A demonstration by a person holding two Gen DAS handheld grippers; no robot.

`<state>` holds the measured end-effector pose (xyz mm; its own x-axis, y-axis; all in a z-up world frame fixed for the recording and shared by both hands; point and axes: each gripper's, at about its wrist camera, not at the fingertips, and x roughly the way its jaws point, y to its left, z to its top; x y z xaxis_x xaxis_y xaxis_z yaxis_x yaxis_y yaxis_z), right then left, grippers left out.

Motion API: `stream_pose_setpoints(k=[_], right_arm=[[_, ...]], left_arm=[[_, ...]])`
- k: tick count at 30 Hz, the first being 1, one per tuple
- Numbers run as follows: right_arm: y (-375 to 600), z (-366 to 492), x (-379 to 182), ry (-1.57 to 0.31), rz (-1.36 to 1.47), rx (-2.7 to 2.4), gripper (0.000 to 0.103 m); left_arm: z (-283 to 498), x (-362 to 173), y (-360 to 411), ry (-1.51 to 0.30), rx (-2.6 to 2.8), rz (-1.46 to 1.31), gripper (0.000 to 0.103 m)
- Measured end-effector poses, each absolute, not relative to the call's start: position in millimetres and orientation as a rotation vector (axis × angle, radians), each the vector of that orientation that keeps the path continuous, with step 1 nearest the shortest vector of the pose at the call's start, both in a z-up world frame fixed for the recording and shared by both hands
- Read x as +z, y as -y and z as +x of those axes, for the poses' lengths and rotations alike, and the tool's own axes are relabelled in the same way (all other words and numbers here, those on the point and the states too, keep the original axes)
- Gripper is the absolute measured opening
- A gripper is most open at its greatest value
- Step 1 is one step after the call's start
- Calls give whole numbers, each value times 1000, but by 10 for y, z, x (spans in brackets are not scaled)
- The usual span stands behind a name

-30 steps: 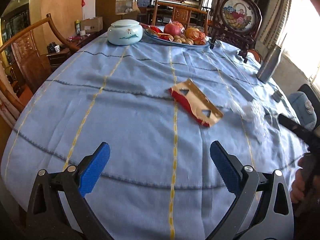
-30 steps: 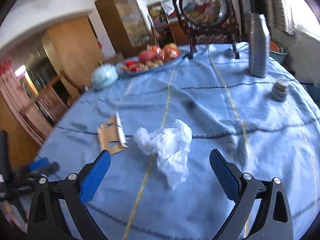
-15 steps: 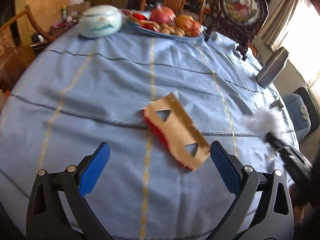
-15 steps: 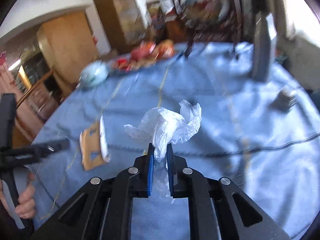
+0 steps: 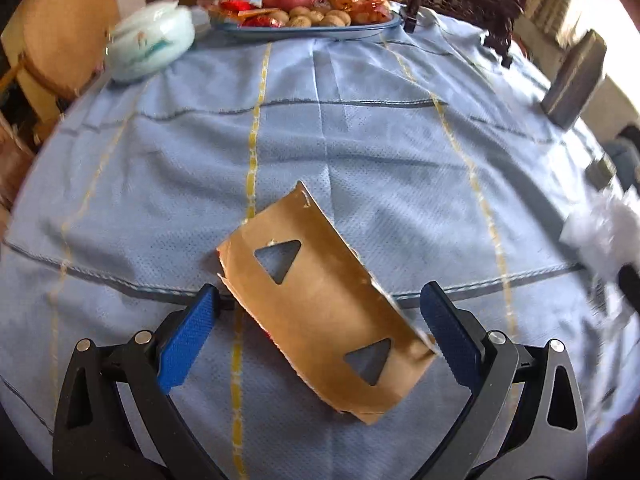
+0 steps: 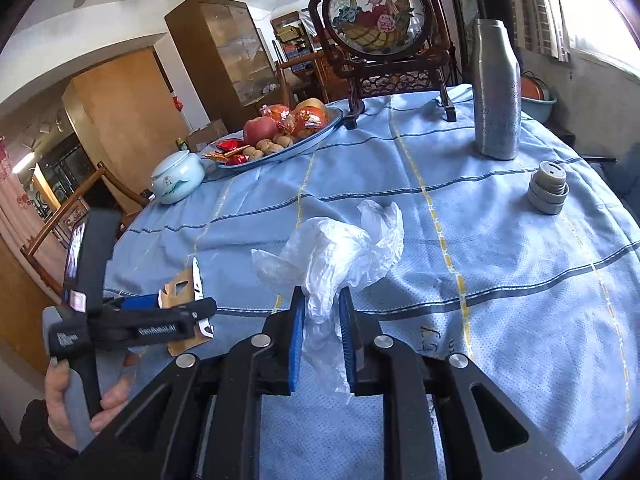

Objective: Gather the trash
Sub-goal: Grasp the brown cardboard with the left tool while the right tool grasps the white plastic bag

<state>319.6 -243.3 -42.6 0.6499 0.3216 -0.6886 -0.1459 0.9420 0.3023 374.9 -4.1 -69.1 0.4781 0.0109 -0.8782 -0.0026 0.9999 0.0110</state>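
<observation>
The crumpled white plastic bag [image 6: 340, 252] is clenched in the right claw [image 6: 322, 340], above the blue-clothed desk [image 6: 500, 240]. The torn cardboard piece [image 5: 324, 308] lies flat on the cloth between the released left claw [image 5: 320, 336] fingers.

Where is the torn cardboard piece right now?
The torn cardboard piece lies on the blue tablecloth between the open left gripper's fingers, untouched.

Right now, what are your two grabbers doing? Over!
Right gripper shut on white plastic bag. Left gripper open, straddling torn cardboard piece. Nothing blocking.
</observation>
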Motion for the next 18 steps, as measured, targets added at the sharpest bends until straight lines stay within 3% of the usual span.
stream_pose_setpoints(k=[8,13,18], right_arm=[[2411,3196,-434,-838,225,277,24],[2352,3187,-431,-833,210,286,24],[2287,3229,-508,-870,191,300,24]], left_arm=[[3531,-636,-152,-1025,71,233,96],[3466,-621,-427,-1004,36,113,96],[3473,-639,-384,-1006,-49,62,75]])
